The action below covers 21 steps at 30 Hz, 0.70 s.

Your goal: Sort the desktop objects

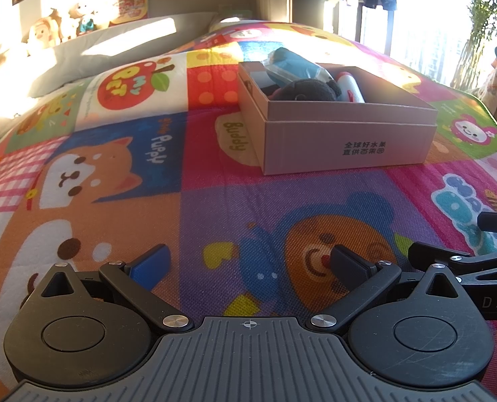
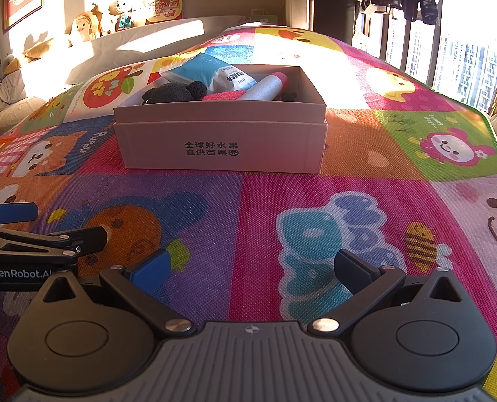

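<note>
— Nearest the lens, what is seen?

— Both tongs are seen low over the patterned play mat (image 2: 282,181). The left tongs (image 1: 248,264) are held spread, with nothing between the blue pad and the black pad; a cartoon bear face on the mat is seen through the gap. The right tongs (image 2: 252,268) are likewise held wide apart and empty, above a blue-green cartoon print. Each pair is glimpsed at the edge of the other's view, so they are placed side by side, both short of the box.

— And the things to be sorted?

— All are found inside the cardboard box (image 2: 221,144), which is set on the mat beyond both tongs, with black printed characters on its near wall. A black plush toy (image 2: 174,92) is laid at the box's left side. A blue and white packet (image 2: 211,73) is propped behind the toy, rising above the box's far rim. A white tube with a pink end (image 2: 265,87) is leaned to the right of the packet. A small flat dark item (image 1: 262,78) is seen at the box's far left corner; what it is cannot be told.

— Anything behind the box?

— A grey pillow (image 1: 121,40) and a row of stuffed dolls (image 2: 101,23) are seen by the wall.
</note>
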Each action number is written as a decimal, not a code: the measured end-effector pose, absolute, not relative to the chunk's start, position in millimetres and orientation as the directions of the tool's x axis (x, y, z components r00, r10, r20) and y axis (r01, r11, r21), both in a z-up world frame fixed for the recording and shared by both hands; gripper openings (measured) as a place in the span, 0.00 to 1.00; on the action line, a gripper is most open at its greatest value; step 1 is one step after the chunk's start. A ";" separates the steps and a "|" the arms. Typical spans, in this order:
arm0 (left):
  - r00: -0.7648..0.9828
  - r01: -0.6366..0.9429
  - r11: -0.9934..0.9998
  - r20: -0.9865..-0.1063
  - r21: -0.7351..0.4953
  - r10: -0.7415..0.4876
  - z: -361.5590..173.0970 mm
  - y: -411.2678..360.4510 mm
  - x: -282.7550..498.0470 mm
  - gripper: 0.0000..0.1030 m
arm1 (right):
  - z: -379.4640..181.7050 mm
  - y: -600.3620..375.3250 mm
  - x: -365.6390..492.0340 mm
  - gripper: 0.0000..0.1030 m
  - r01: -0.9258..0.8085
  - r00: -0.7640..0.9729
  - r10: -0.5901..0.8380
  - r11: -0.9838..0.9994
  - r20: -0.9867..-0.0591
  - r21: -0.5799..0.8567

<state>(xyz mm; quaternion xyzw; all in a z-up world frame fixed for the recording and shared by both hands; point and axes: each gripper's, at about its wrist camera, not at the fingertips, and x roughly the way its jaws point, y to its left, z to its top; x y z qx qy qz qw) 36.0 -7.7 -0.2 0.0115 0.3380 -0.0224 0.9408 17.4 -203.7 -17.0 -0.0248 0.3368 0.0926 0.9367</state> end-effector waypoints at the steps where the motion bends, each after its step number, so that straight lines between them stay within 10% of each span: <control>1: 0.771 0.050 0.999 -0.636 0.003 -0.037 0.5 -6.9 35.8 1.00 | -17.1 -203.9 17.3 1.00 -0.190 0.756 0.157 0.982 -0.636 0.016; 21: 0.736 0.033 0.999 -0.676 -0.034 -0.048 5.2 8.2 19.3 1.00 | -17.2 -202.9 18.0 1.00 -0.190 0.756 0.152 0.982 -0.637 0.009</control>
